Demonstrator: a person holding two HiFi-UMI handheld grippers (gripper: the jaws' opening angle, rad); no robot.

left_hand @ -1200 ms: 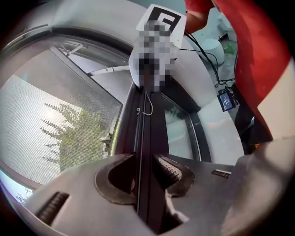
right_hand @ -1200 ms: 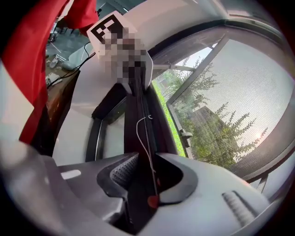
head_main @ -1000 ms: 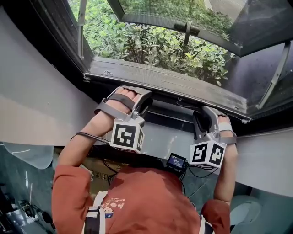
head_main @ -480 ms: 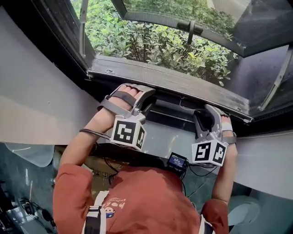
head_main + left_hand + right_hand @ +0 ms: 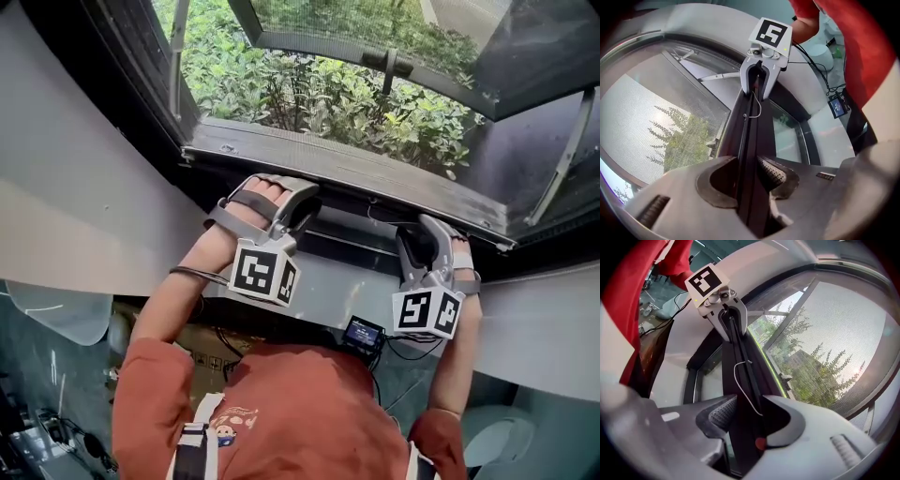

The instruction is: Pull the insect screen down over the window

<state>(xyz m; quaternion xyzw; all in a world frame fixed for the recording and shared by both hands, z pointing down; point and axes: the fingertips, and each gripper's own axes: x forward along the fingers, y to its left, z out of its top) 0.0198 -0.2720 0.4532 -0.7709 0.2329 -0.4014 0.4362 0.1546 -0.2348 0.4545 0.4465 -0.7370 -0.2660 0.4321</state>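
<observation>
1. Left gripper view: the left gripper straddles the dark bar at the foot of the insect screen. Its jaws have just been opening and stand spread, with the ribbed pad clear of the bar.
2. Right gripper view: the right gripper straddles the same bar. Its jaws have just been opening and stand wide, not pinching the bar. A thin white cord loop lies on the bar.
3. Both gripper views show the screen's mesh stretched over the window opening and reaching the bar.
4. Only the head view shows both grippers together, apart along the bar at the window's lower edge. It also shows green plants outside and the person's orange shirt.
</observation>
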